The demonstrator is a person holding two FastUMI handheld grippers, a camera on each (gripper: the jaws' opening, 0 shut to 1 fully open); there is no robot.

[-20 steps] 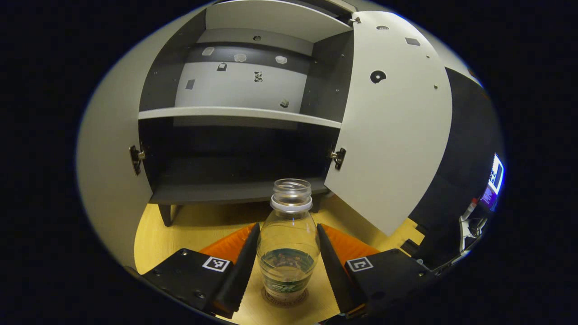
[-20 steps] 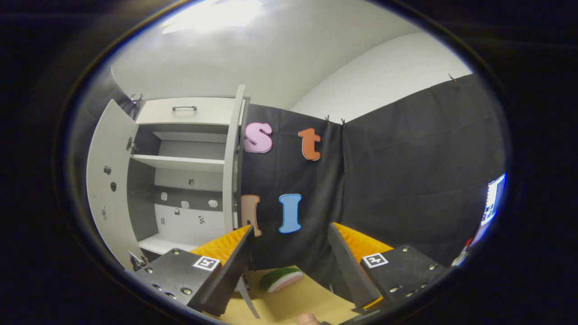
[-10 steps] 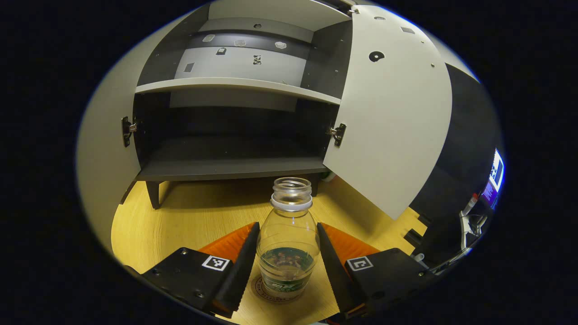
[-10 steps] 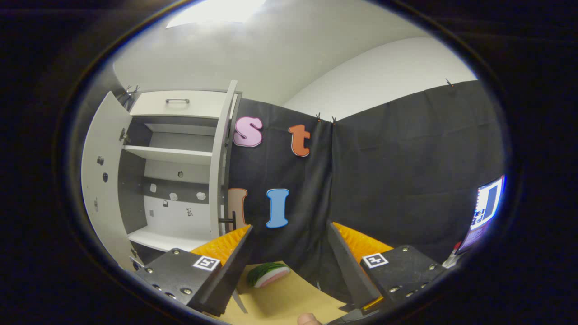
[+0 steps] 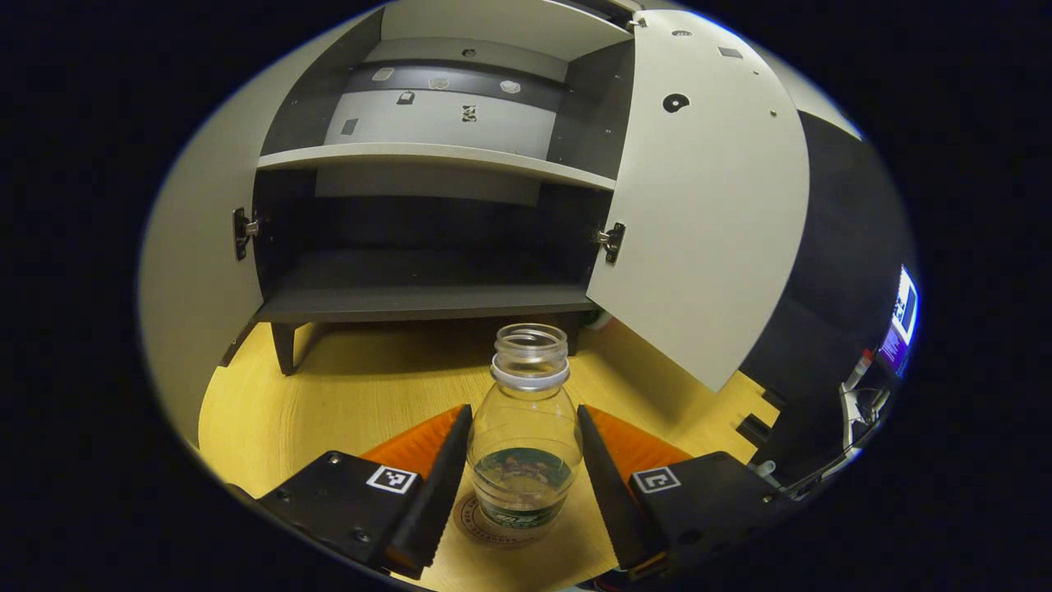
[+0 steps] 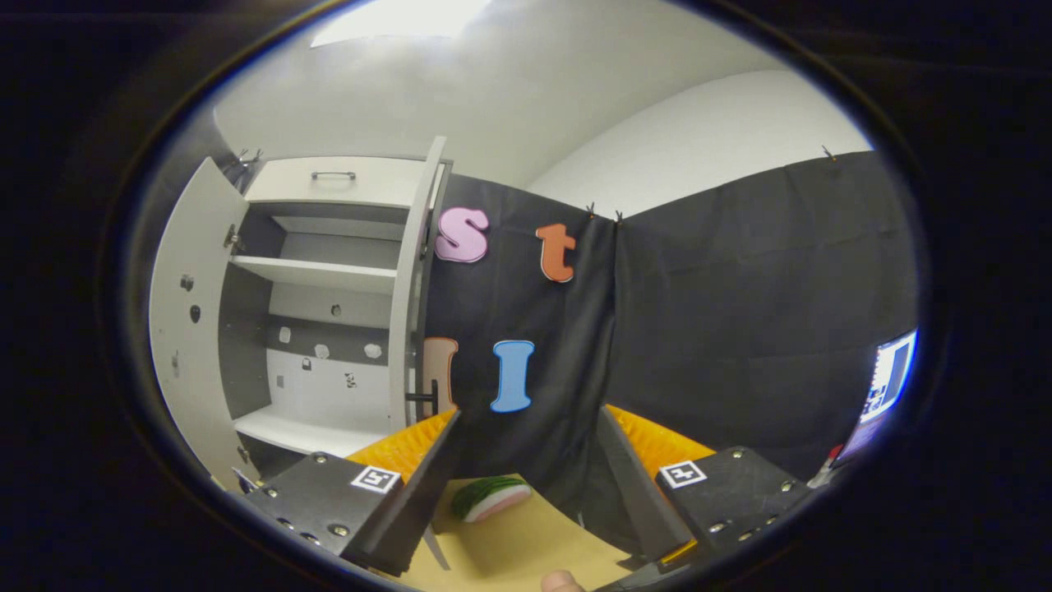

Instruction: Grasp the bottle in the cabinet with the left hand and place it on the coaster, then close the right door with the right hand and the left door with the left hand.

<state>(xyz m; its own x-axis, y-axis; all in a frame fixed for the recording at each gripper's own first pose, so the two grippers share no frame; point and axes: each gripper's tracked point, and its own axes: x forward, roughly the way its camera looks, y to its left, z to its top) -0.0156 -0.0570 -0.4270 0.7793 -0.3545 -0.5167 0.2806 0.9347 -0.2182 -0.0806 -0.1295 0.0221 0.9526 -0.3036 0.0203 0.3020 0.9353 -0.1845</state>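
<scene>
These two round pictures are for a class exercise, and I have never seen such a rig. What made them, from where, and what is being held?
A person holds a two-finger gripper in each hand, and each carries a fisheye camera looking forward along its own fingers. In the left gripper view, the left gripper has its fingers against both sides of a clear, uncapped bottle, whose base sits over a round coaster on the wooden table. Beyond stands a cabinet with both doors open. In the right gripper view, the right gripper is open and holds nothing; ahead are the same cabinet, seen from the side, and a toy watermelon slice on the table.
</scene>
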